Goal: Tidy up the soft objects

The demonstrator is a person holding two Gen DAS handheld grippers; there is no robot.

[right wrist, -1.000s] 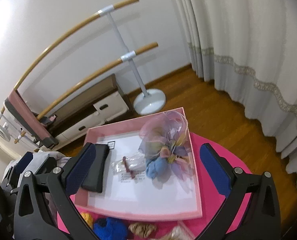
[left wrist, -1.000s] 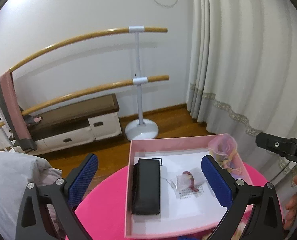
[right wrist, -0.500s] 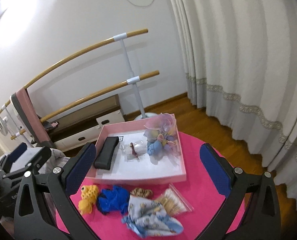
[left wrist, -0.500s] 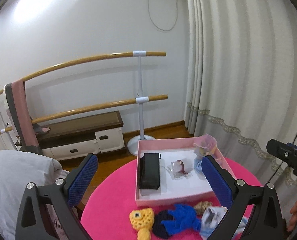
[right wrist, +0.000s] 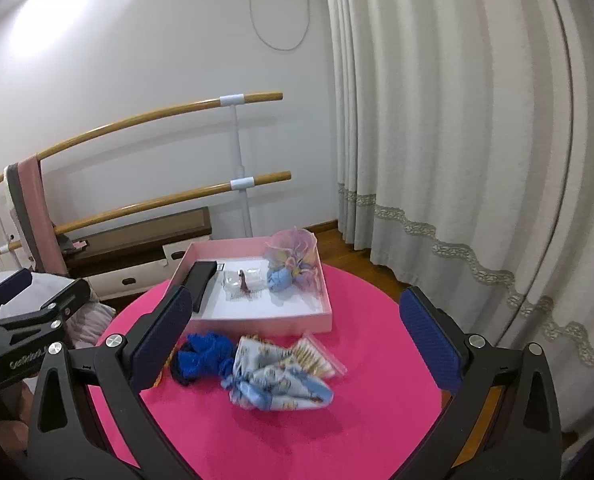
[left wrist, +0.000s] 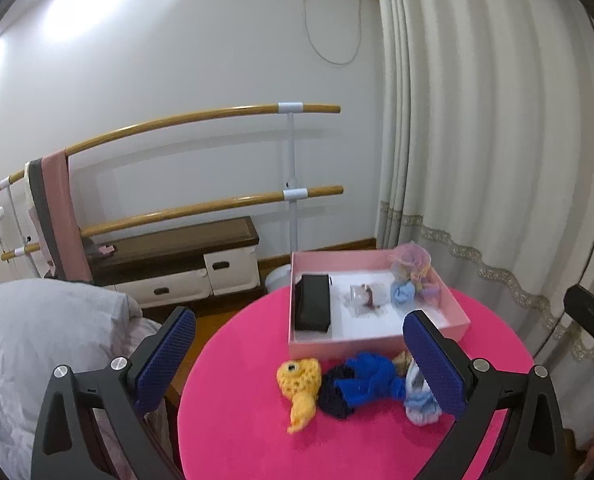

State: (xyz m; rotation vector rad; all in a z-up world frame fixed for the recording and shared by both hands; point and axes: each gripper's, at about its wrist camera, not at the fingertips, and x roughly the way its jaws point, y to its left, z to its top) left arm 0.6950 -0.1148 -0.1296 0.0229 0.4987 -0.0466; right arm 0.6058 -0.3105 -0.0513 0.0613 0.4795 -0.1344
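Hidden or unclear: my left gripper's (left wrist: 299, 354) right finger covers part of the patterned blue cloth (right wrist: 275, 382) in the left wrist view; in the right wrist view my right gripper's (right wrist: 297, 336) left finger hides the yellow crochet toy (left wrist: 300, 380) almost wholly. I cannot make out the small clear packet (left wrist: 364, 295) contents beyond a dark red bit.
Left gripper: jaws spread wide, nothing between them, held above the near edge of the pink round table (left wrist: 257, 440).
Right gripper: jaws wide apart too, empty, above the table's near side.
Soft things on table: yellow crochet toy, blue crochet toy (left wrist: 361, 384) and patterned blue cloth lie in a row just in front of the pink box (left wrist: 377, 344), toys touching each other.
Axis: the yellow toy runs near to far, its eye end toward the box; the blue toy lies across, left to right.
Bag: a clear bag of sticks (right wrist: 317, 358) lies beside the cloth, on its box side.
In the box: black case (left wrist: 312, 307) lengthwise along the left wall; pastel mesh bundle (left wrist: 411, 272) in the far right corner.
Background: ballet barre (left wrist: 217, 114), curtain (left wrist: 497, 160).
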